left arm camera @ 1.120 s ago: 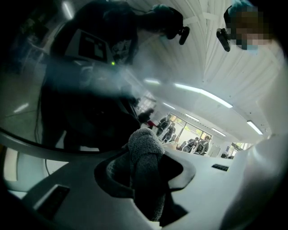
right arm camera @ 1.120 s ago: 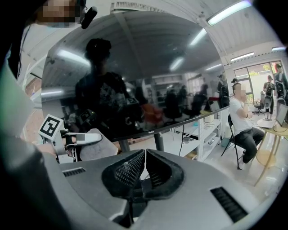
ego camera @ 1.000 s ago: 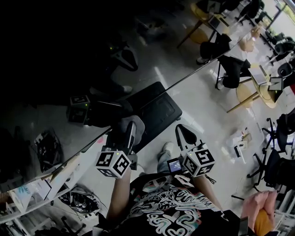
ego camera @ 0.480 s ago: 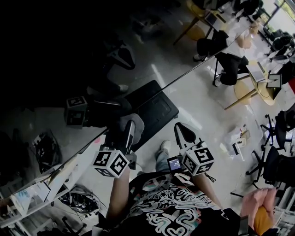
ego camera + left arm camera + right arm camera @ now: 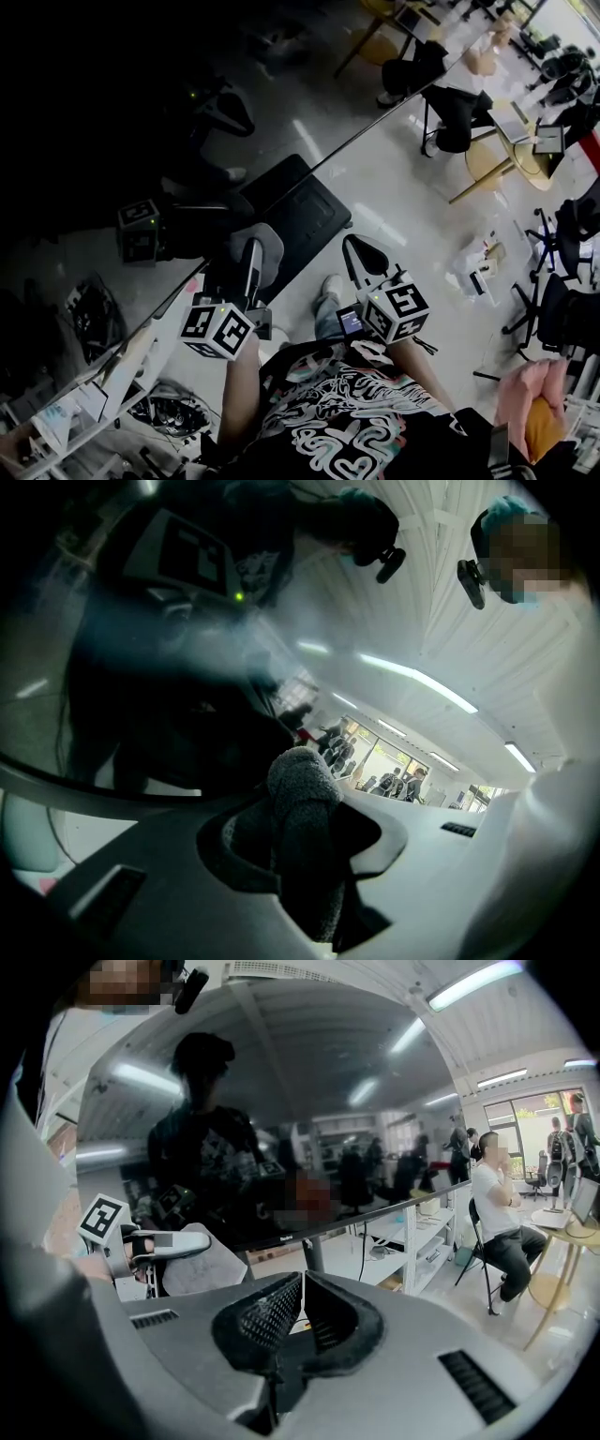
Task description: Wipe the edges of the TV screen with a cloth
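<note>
The TV screen [image 5: 112, 122] is the big dark reflecting pane at the upper left of the head view, and its lower edge [image 5: 370, 125] runs diagonally. My left gripper [image 5: 249, 264] is shut on a grey cloth [image 5: 270, 246], which lies against that lower edge. The left gripper view has the cloth [image 5: 305, 855] bulging out between the jaws in front of the glass [image 5: 169, 667]. My right gripper [image 5: 354, 251] hangs shut and empty just right of it, off the screen. From the right gripper [image 5: 302, 1283] I see the TV [image 5: 281, 1119], the left gripper [image 5: 187, 1241] and the cloth [image 5: 202, 1274].
A black flat base [image 5: 305, 211] lies under the TV edge. A white shelf unit [image 5: 84, 394] with clutter stands below the screen. Chairs and round wooden tables [image 5: 492, 159] fill the right. A seated person [image 5: 497, 1208] is at the right.
The head view has drifted a little, so everything sits slightly further left and up. Both grippers keep about the same place against the TV's lower edge, the cloth still held.
</note>
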Available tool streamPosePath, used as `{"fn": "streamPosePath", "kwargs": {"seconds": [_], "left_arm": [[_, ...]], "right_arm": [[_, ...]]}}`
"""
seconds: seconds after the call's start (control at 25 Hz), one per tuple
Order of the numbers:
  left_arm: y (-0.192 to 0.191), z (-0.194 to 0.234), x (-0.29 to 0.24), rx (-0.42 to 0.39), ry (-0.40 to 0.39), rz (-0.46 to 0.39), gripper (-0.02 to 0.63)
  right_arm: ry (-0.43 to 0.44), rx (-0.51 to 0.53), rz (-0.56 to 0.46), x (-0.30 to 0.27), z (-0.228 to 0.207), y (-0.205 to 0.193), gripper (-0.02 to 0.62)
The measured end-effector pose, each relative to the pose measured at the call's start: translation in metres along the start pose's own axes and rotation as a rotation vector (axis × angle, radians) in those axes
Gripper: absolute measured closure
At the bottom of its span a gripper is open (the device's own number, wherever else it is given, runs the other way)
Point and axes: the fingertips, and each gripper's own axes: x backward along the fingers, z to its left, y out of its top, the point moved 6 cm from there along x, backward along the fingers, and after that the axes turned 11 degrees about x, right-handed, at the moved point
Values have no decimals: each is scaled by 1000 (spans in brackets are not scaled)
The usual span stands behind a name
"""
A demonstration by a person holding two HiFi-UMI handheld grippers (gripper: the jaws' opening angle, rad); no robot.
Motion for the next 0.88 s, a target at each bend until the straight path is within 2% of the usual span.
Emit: {"fn": "streamPosePath", "kwargs": {"seconds": [0.52, 0.88], "left_arm": [[-2, -12, -26, 27, -59, 35, 460], [-7, -29, -59, 64, -89, 54, 460]], "right_arm": [[-33, -11, -8, -7, -17, 5, 563], [-63, -40, -13, -11, -51, 9, 563]]}}
